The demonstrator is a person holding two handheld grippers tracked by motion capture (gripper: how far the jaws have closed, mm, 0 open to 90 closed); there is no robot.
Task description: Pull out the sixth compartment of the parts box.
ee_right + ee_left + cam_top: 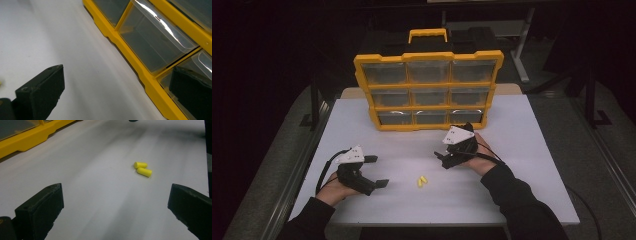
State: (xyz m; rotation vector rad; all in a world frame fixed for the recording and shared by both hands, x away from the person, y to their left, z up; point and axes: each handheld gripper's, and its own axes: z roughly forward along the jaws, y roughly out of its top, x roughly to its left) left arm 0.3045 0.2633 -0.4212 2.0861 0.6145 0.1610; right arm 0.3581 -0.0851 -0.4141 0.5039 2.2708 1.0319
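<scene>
The left hand-held gripper [377, 171] rests low over the white bench [522, 165], its jaws spread wide with nothing between them. Just ahead of its jaws, toward the right hand-held gripper, lie two yellow earplugs [422, 181], side by side and touching, flat on the bench. In the left gripper view the earplugs [143, 168] sit beyond the jaw tips, nearer the right-hand jaw than the left-hand one, and well clear of both.

The right hand-held gripper [452, 152] sits across the earplugs from the left one, held by a hand [479, 155] in a dark sleeve. Its jaws also stand wide apart and grip nothing. Just beyond it stands a yellow drawer organiser [429, 90], upright on the far part of the bench, with three rows of clear drawers and a carrying handle [427, 35] on top. In the right gripper view the organiser's bottom row [152, 37] runs diagonally ahead of the jaws; one jaw overlaps a clear drawer front, though whether it touches the drawer cannot be told. The drawers seen there look shut.
</scene>
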